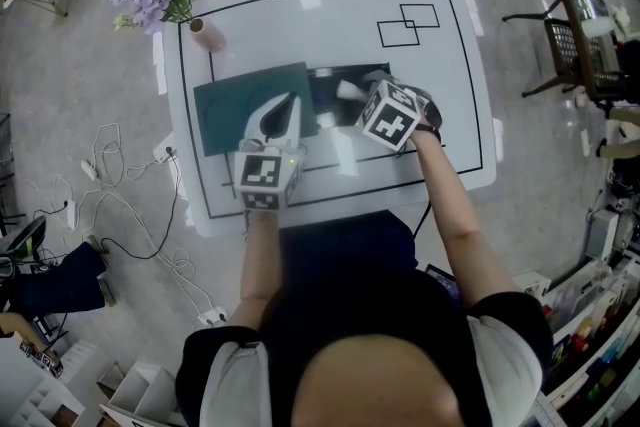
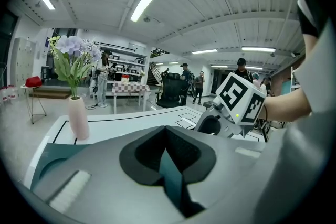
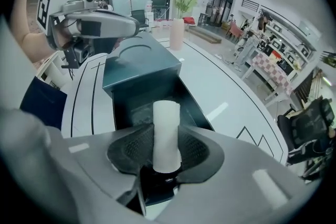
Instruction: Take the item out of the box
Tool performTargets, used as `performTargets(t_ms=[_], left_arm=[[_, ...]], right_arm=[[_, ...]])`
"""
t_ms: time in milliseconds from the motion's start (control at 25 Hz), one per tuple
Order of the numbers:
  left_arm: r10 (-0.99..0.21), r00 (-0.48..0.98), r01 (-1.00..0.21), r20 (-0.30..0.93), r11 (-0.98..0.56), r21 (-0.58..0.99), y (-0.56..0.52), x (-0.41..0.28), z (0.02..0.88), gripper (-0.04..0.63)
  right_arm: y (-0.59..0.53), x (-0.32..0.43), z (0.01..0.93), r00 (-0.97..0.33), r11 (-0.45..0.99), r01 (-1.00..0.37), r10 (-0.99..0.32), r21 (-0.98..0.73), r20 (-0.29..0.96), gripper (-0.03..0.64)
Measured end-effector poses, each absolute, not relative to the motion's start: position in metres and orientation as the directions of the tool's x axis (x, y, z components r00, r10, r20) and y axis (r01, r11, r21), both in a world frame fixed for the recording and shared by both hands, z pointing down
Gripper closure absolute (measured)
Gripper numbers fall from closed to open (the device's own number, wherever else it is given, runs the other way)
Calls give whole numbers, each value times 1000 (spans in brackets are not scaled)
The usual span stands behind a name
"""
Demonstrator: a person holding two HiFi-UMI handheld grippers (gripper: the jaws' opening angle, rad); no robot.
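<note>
Closest to me, the left tongs (image 2: 168,157) are clamping shut on the thin edge of the teal lid (image 1: 240,105), keeping it folded open on the left side of the box (image 1: 325,100). So I'd call the opening part done, and that hand is just doing hold-it-open duty.

A bit further out, the right tongs (image 3: 167,165) are pointing steeply down into the box and squeezing a white roll (image 3: 166,123) between the pads. It's standing lengthwise between them and touching both sides, so I'm reading that as a proper grip and not just hovering.

The roll isn't out yet, though. Its far end is still sitting over the dark inside of the box, with the box walls showing on either side of it. I can't tell whether it's already lifting off the bottom or still resting there.

My guess at what's left: raise the roll clear of the box rim, then put it down on the white worktop (image 1: 440,115) somewhere beside the box. Beyond the box's far left corner, a pink vase (image 1: 208,35) of purple flowers is standing well out of the way.
</note>
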State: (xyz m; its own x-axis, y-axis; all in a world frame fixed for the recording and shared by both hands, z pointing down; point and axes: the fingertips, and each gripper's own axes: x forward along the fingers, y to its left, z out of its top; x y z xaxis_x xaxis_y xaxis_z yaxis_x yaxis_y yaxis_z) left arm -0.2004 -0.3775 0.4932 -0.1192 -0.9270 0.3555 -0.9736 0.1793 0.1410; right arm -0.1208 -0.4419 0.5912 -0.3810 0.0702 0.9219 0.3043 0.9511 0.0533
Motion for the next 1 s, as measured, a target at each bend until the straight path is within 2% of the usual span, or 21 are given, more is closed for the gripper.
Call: performTargets(t_ms=[1000], left_arm=[[-941, -101, -988, 322, 133, 77, -371, -184, 460, 586]], right_arm=[[-444, -105, 523, -596, 995, 96, 31, 33, 802, 480]])
